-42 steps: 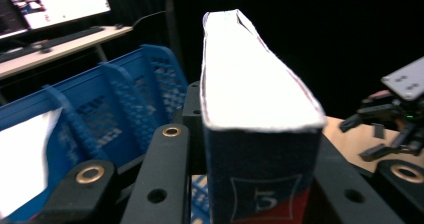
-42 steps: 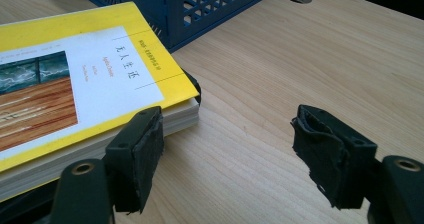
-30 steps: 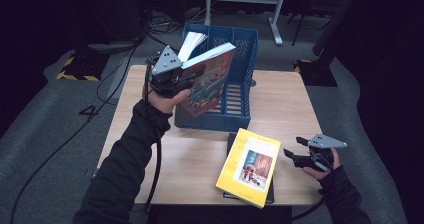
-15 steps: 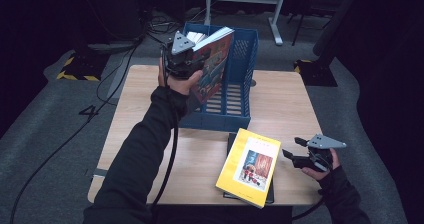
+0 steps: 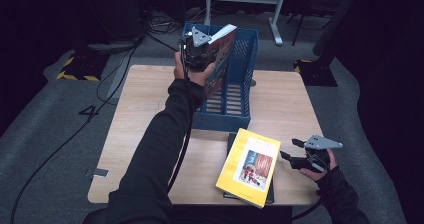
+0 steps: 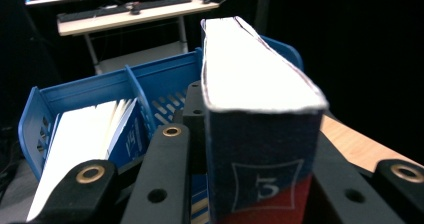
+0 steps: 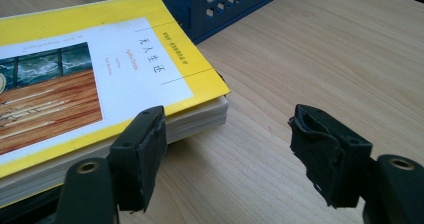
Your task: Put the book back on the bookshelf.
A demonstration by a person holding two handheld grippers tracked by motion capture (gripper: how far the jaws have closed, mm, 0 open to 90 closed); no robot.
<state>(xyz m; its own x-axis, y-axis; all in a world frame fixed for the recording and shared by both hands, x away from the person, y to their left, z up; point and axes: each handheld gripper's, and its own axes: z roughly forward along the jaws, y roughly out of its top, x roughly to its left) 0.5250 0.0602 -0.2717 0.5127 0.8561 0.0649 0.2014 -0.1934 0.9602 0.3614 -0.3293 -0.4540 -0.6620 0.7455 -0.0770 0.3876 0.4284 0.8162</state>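
Over the blue rack (image 5: 235, 79) at the desk's (image 5: 280, 99) far side, our left tool (image 5: 199, 49) is clamped on a thick book (image 6: 260, 129), held upright. Near right, our right tool (image 7: 227, 154) stands apart just beside the yellow book (image 5: 248, 165).

The yellow book (image 7: 100, 69) on the table carries a vertical Chinese title on its white cover panel, apparently 无人生还, with two smaller lines of Latin script beside it, too small to read. The spine of the dark blue book (image 6: 262, 184) shows a boxed white mark resembling the numeral 5. On the grey floor left of the table, a painted 4 (image 5: 91, 112) stands.
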